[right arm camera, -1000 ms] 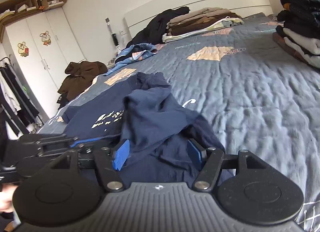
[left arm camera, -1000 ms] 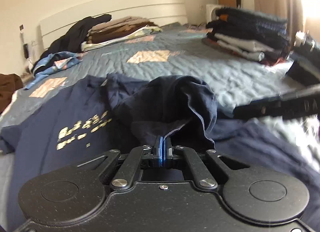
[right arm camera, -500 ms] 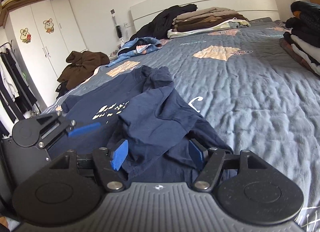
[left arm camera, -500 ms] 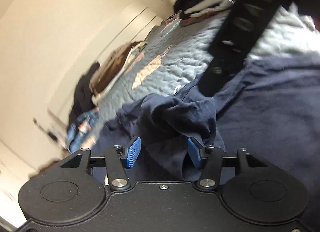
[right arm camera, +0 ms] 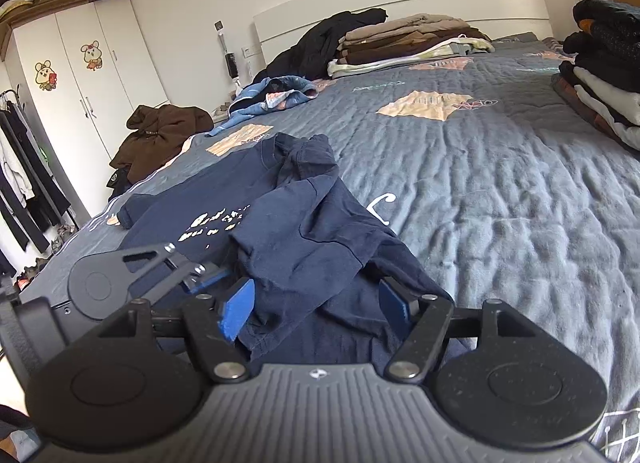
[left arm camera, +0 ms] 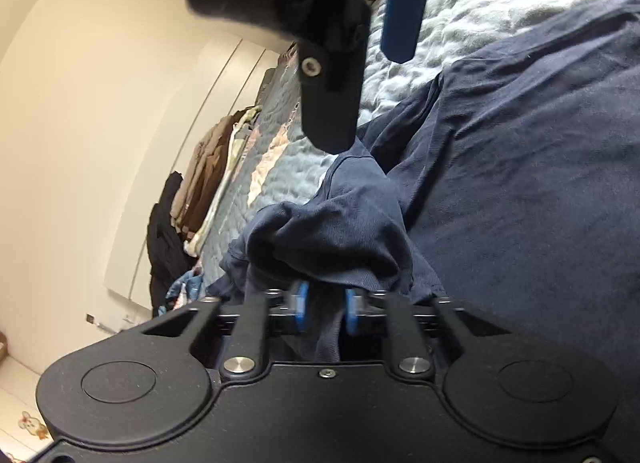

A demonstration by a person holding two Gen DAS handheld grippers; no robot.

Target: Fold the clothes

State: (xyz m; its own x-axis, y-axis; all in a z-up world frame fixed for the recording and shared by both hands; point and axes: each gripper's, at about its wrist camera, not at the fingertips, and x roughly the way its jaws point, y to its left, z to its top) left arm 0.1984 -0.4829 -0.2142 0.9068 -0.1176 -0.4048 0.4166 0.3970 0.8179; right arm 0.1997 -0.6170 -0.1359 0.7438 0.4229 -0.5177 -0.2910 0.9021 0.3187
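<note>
While a navy T-shirt (right arm camera: pixel 304 231) lies rumpled on the bed (right arm camera: pixel 500 167), soft and light, the left hand-held gripper (left arm camera: pixel 322 305) closes, not fully, around a bunched fold. At 6 o'clock, the right hand-held gripper (right arm camera: pixel 316 301) gapes wide, astride its hem; edges suit gripping.

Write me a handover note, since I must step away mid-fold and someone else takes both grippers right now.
Left gripper: part-closed around a bunched fold of the navy T-shirt, not clamped.
Right gripper: open, jaws straddling the shirt's near edge, gripping nothing.
The shirt lies rumpled on the quilted bed, print up, one side flopped over the middle.
Done: folded stacks by the headboard and at the right edge.
Left: grip, flatten, fold, stack.
</note>
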